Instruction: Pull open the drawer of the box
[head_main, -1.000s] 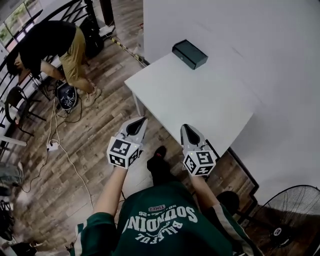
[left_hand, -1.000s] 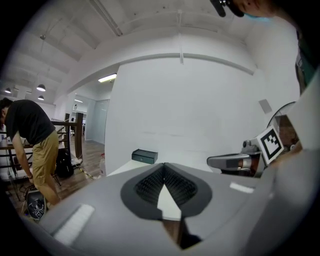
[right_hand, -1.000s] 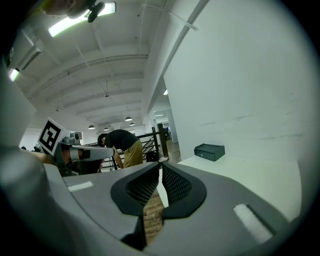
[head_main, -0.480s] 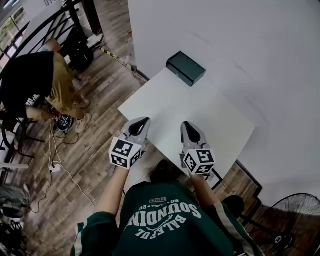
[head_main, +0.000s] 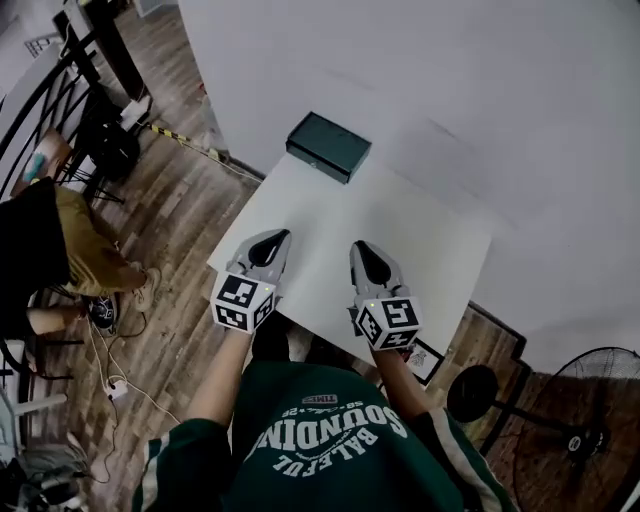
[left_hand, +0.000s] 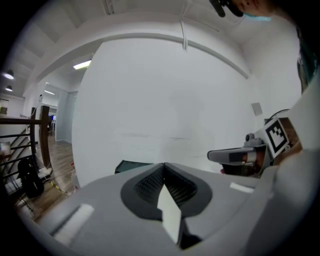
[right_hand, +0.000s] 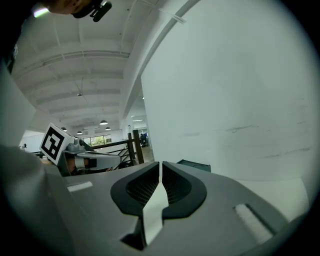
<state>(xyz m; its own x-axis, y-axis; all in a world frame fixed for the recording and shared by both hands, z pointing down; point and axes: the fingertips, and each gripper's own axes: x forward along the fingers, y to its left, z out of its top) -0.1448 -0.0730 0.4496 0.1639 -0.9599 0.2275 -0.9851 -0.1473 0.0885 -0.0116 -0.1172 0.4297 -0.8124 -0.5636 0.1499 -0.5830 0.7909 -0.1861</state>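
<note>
Box, place: the box (head_main: 328, 146) sat at the far left corner of the white table (head_main: 420, 250), close against the wall and well apart from both of my grippers.
Box, looks: it was dark green, low and flat, a plain rectangle with a bare top. From no view could I make out the drawer front or any pull tab.
Handling, my guess: I judged it light and stiff, with smooth faces. On that slick tabletop I expected the whole box to slide toward me as soon as the drawer was tugged.
Where to take hold: I reckoned one claw should pinch the drawer's front lip or tab while the other pressed on the outer shell to pin it. I could not tell which side the drawer opened on.
Left gripper (head_main: 270, 240): its jaws were pressed together with nothing between them, and it hung over the table's near left edge.
Right gripper (head_main: 362, 248): its jaws were drawn in to a hairline slit and empty, over the near part of the table beside the left one.
Progress: I judged the task not begun, with the box untouched.
Around: a person (head_main: 55, 260) crouched on the wooden floor to the left.
</note>
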